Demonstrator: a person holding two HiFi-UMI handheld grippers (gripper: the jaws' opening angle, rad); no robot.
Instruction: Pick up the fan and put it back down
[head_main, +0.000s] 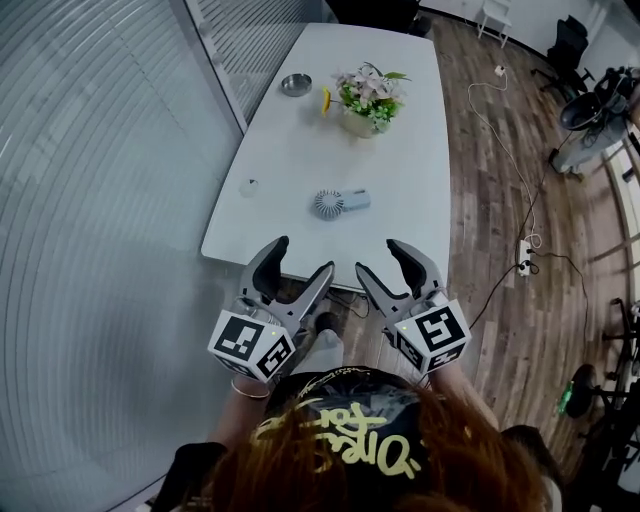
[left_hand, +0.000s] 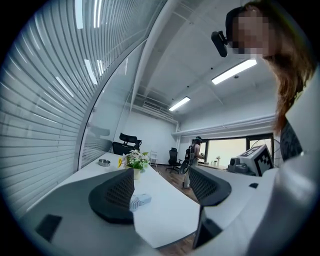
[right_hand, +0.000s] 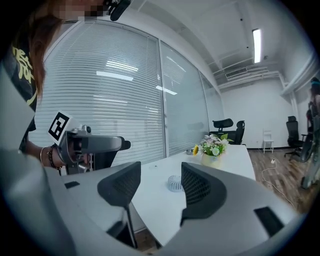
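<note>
At the far left, a tall glass wall (head_main: 100, 150) with white slatted blinds runs beside a long white table (head_main: 280, 150). Close to the person, the grey left gripper (head_main: 303, 258) with black pads hangs just short of the table's near edge. Its jaws are wide apart, with nothing between them. On the table, a tiny clear thing (head_main: 249, 186) sits near the left edge, and a round metal bowl (head_main: 295, 84) sits far back. Next comes the small fan (head_main: 340, 203) with a round white ribbed head and a pale blue handle. It lies flat on the table, nearer this end, head to the left and handle to the right, well apart from both grippers. Behind it stands a cream pot (head_main: 357, 124) of pink and white flowers. The right gripper (head_main: 380, 257) is beside the left one, its jaws spread wide too, with nothing in them. The fan is not yet reached. To do this well, I think one gripper should go over the table edge, come down low, and put one jaw on each side of the handle. Then it should close softly, so the fan does not slide away, and lift straight up.
</note>
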